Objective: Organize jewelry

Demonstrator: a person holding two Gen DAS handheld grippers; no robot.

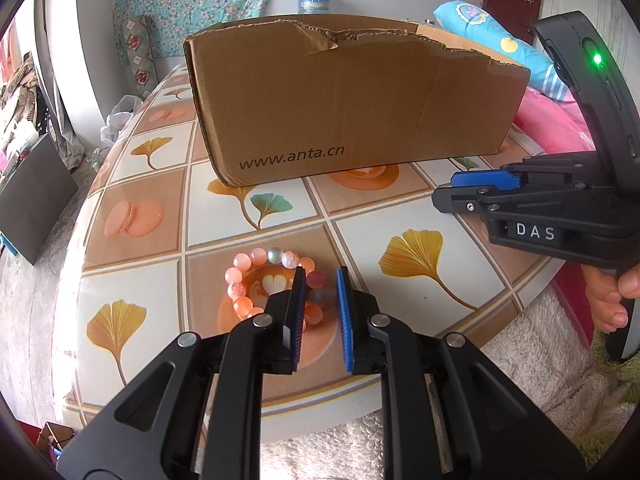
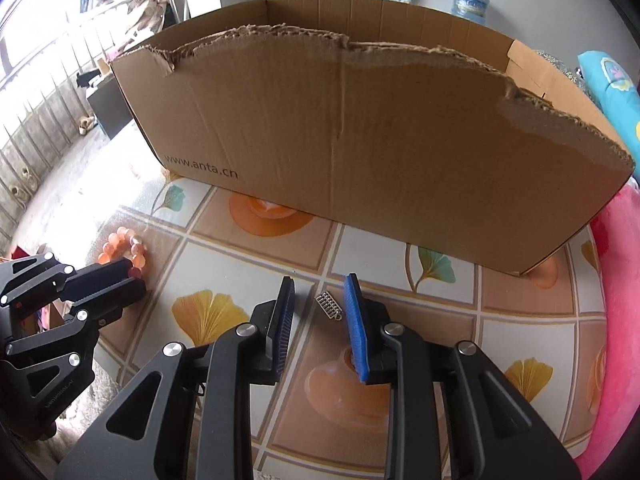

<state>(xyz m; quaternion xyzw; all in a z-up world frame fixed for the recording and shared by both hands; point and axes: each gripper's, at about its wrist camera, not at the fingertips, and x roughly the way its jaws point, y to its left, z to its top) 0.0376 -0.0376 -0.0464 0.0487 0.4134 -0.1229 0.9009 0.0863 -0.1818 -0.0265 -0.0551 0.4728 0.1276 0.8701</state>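
Observation:
A pink and orange bead bracelet (image 1: 256,284) lies on the patterned tablecloth (image 1: 400,224). My left gripper (image 1: 320,280) is open, its fingers straddling the bracelet's right side, low over it. The bracelet also shows in the right wrist view (image 2: 120,250), beside the left gripper (image 2: 132,276). My right gripper (image 2: 320,284) is open with a small silver metal charm (image 2: 329,305) lying on the table between its fingertips. In the left wrist view the right gripper (image 1: 444,188) is at the right, low over the table.
An open cardboard box (image 1: 352,96) with a torn top edge and "www.anta.cn" print stands at the back of the table; its inside shows in the right wrist view (image 2: 380,12). Pink bedding (image 2: 620,280) and a white fluffy cover (image 1: 520,360) border the table.

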